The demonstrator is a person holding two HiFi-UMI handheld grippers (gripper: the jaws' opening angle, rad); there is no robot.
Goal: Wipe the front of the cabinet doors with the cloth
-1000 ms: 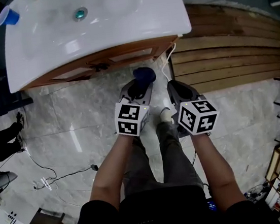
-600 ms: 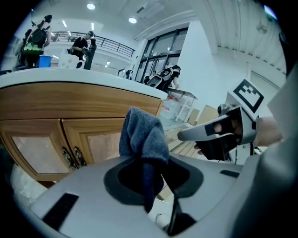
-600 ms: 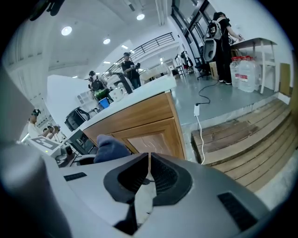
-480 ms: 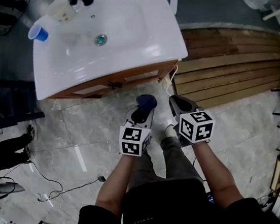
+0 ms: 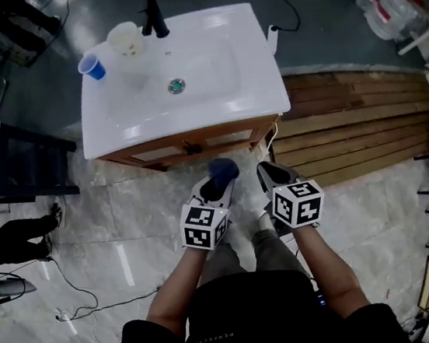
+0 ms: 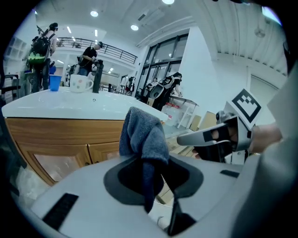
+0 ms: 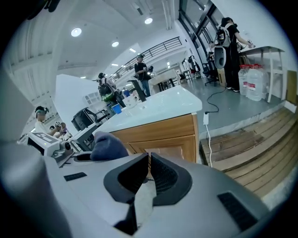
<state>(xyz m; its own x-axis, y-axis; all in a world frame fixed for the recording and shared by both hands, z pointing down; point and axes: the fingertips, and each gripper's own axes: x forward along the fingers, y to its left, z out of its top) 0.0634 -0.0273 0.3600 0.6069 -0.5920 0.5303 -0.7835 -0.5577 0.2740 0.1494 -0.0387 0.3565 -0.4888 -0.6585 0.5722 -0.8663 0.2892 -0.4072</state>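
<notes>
Because the cloth (image 6: 144, 135) is soft, light & floppy, left gripper (image 6: 148, 174) pinches it mid-fold, wad free for the cabinet doors (image 5: 184, 147); right gripper (image 7: 149, 174) jaws together, empty.

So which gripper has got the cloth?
The left gripper. Its jaws are shut on the blue-grey cloth, which sticks up out of them. The right gripper has its jaws together with nothing between them.

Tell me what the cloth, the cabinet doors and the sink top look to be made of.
Blue-grey cloth: soft terry or microfibre, judging by its nappy, matte folds.
Brown cabinet doors: wood or veneer, satin, warm streaked tone.
White sink top: glossy ceramic or cast resin, showing light reflections.
</notes>
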